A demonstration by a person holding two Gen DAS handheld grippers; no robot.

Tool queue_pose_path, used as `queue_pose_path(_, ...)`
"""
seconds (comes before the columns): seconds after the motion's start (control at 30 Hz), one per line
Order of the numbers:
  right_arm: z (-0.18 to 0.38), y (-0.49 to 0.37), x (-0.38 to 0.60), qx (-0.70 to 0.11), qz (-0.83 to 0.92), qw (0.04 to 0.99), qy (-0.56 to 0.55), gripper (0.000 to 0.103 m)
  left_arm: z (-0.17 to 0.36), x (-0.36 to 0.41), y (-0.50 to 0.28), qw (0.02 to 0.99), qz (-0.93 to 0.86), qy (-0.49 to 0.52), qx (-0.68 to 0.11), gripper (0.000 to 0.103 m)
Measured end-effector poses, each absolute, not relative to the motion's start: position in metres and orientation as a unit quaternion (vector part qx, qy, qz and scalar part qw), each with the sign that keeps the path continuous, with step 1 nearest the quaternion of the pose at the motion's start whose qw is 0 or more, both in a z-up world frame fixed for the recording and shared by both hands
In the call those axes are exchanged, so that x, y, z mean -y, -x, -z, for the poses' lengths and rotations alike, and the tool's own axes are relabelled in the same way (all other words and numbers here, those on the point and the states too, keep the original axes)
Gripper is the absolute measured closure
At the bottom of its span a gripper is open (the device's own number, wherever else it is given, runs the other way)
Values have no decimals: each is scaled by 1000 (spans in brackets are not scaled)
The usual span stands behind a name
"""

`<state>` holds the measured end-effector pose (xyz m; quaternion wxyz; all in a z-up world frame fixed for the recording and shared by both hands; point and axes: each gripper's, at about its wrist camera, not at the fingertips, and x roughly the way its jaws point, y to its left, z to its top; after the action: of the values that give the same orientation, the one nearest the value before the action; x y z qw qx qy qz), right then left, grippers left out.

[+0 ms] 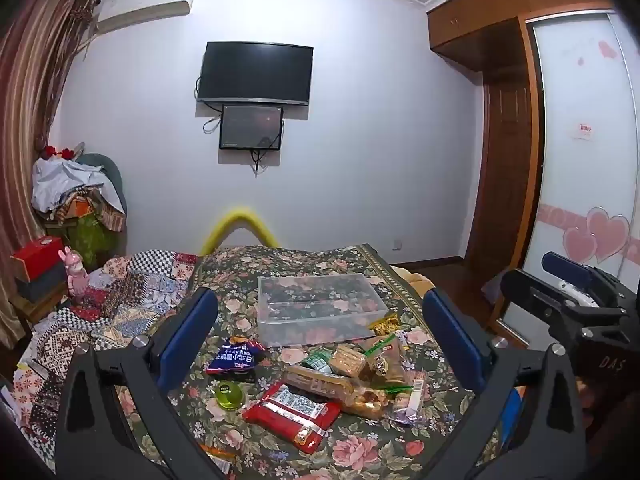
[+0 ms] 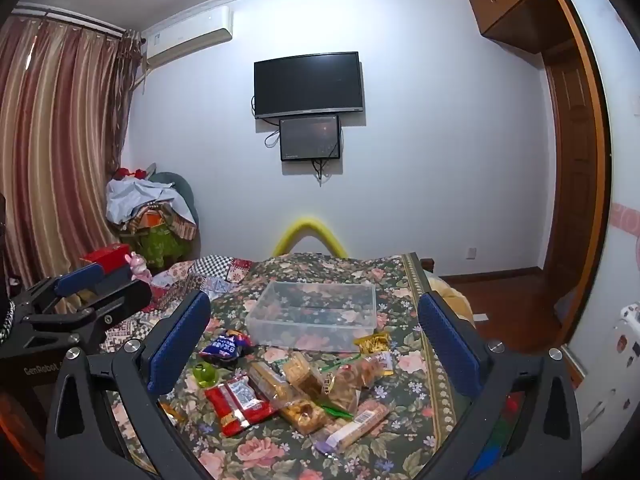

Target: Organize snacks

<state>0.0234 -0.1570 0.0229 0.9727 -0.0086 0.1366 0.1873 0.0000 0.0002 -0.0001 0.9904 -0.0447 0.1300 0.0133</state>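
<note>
A heap of wrapped snacks lies on the floral cloth: a red packet (image 1: 294,408) (image 2: 236,400), a blue bag (image 1: 236,358) (image 2: 225,346), a green jelly cup (image 1: 229,394) (image 2: 205,373), clear packs of biscuits (image 1: 350,360) (image 2: 298,372) and a gold packet (image 1: 386,325) (image 2: 374,342). Behind them stands a clear plastic box (image 1: 320,308) (image 2: 314,312) with no snacks inside. My left gripper (image 1: 320,340) hovers open above the near side of the heap, nothing between its blue pads. My right gripper (image 2: 314,340) hangs open the same way, beside the left one.
The floral cloth (image 1: 280,268) covers a table whose right edge drops to a wooden floor (image 2: 508,300). A patchwork quilt (image 1: 120,304), a pink toy (image 1: 74,276) and piled clothes lie left. A yellow foam arch (image 1: 240,224) stands behind the table.
</note>
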Motion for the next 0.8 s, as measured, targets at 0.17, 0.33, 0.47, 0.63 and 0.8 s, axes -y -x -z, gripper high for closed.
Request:
queue_pose_path(0.17,-22,-22,158,-135,-189,972,10,0,1,7,0,992,-13,31,-119,0)
queue_pose_path(0.33,-31,-22,158,-132,-189,973,10,0,-1,5,4,993,-5,32,-117,0)
queue_pose_path(0.47,-28,-22,162,-132,-187,974,-1,0,-2,7,5,993,-5,28,-116,0)
queue_pose_path(0.63,-27,-22,162,-131,-184,974,-3,0,-4,8,7,993,-9,23,-111,0)
queue_pose_path(0.8,-26,-22,162,-130,-185,974,-3,0,-5,7,6,993,-9,27,-113,0)
